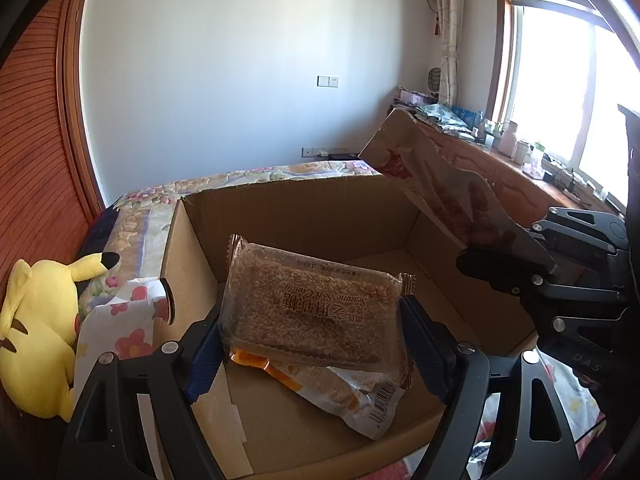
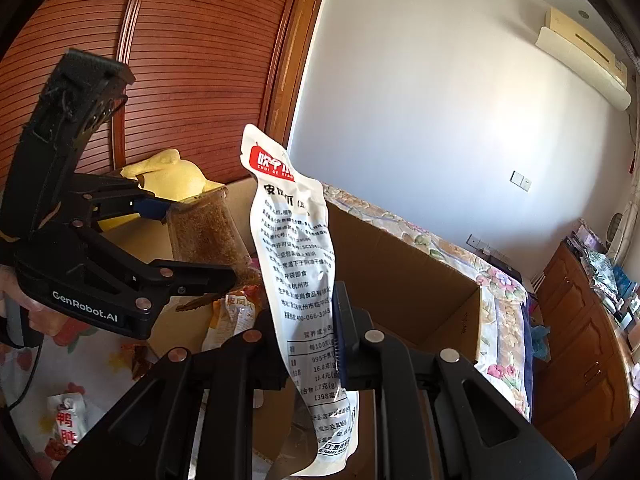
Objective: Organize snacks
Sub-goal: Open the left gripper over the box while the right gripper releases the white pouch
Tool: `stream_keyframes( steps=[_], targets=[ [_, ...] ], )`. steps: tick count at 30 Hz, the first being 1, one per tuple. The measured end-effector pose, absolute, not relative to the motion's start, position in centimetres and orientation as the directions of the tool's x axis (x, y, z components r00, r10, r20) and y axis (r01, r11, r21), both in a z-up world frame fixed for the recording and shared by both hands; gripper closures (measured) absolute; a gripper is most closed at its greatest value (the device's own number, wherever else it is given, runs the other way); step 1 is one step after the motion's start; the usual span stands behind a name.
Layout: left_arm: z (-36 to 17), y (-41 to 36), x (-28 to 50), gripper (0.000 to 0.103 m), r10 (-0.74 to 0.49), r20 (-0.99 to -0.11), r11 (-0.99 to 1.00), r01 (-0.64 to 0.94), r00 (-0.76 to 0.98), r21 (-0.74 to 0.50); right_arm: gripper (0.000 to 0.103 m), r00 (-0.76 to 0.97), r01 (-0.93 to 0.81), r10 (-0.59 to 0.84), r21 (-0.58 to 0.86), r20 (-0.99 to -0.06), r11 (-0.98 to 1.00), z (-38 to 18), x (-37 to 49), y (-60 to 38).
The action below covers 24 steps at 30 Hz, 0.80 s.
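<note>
Sesame candy pack [image 1: 312, 312] pinched in left tool [image 1: 312, 340] over box [image 1: 304, 208], white pouch [image 2: 296, 280] pinched in right tool [image 2: 308, 344].

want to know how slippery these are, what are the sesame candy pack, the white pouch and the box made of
Sesame candy pack: clear glossy plastic film; contents show through.
White pouch: probably printed plastic or foil laminate, smooth, creased, slight sheen.
Box: brown corrugated cardboard, matte, with raw cut edges.

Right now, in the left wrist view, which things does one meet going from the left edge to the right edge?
Yellow plush toy → clear-wrapped sesame candy pack held in the left gripper over the brown cardboard box → tall brown-backed snack pouch → black right gripper → bright window.
</note>
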State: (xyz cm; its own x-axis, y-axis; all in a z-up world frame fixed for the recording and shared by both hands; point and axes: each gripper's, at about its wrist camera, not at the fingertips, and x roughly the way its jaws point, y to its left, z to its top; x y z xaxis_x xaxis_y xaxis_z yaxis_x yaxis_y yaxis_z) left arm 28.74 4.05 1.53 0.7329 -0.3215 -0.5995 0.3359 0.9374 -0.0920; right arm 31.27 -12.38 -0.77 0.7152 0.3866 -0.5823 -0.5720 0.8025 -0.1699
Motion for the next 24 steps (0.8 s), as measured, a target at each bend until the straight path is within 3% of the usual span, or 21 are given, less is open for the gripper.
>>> stream_keyframes(
  steps=[24],
  targets=[
    [1.9, 3.5, 29.0, 0.013, -0.284, -0.593, 0.95, 0.304, 0.753, -0.07, 0.084, 0.641, -0.575, 0.392, -0.075, -0.66, 0.815, -3.9, 33.1, -12.7]
  ],
)
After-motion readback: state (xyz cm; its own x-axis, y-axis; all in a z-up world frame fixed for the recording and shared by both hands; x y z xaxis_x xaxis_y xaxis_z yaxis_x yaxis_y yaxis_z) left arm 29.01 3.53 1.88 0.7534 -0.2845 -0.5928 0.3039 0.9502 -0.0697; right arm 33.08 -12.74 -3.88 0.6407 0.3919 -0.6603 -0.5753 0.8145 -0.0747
